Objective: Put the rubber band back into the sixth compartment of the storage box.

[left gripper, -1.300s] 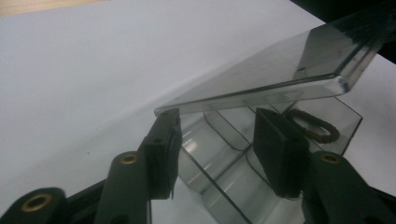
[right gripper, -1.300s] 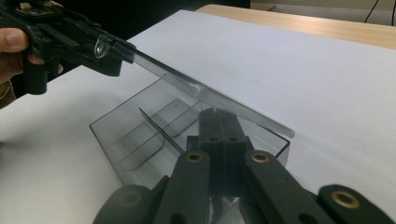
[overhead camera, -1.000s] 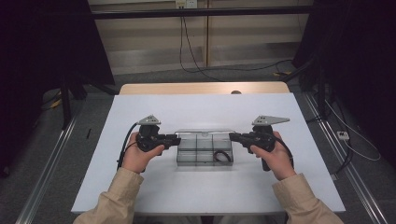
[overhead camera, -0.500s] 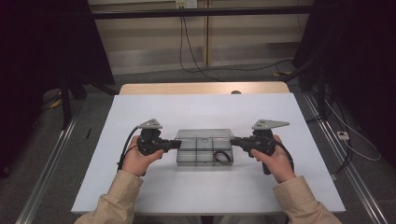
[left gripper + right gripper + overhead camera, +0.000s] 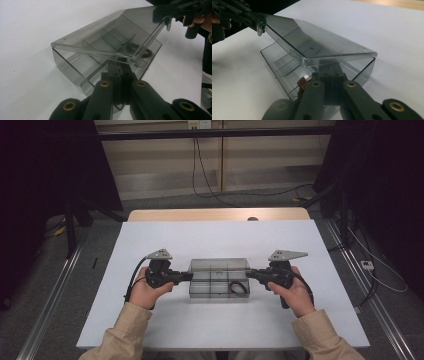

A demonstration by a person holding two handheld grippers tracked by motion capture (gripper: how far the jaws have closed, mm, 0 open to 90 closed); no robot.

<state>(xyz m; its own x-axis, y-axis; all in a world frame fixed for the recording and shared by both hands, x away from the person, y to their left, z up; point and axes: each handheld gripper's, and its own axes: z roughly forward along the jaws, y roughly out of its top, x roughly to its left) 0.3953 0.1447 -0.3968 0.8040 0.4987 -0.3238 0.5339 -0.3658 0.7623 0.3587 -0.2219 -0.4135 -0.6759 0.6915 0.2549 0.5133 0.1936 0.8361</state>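
Observation:
A smoky clear compartment box (image 5: 210, 292) lies at the middle of the white table, its hinged lid (image 5: 218, 265) raised at a slant. My left gripper (image 5: 190, 276) is shut on the lid's left end and my right gripper (image 5: 248, 273) on its right end. In the left gripper view my jaws (image 5: 118, 67) meet under the lid's near corner (image 5: 132, 60), with the right gripper (image 5: 166, 17) at the far corner. The right gripper view has my jaws (image 5: 329, 68) closed at the lid (image 5: 317, 45), and the left gripper (image 5: 259, 23) on the far end. A black coiled cable (image 5: 239, 287) lies in a right compartment.
The white table (image 5: 215, 330) has bare surface all around the box. A wooden strip (image 5: 215, 215) runs along its far edge. Metal rails (image 5: 55, 290) and floor cables (image 5: 380, 275) flank the table. A small brown piece (image 5: 302, 83) sits by my right gripper's jaws.
The lid's slant over the box looks slightly lower than a second ago. Both hands keep nearly the same places at the box's ends.

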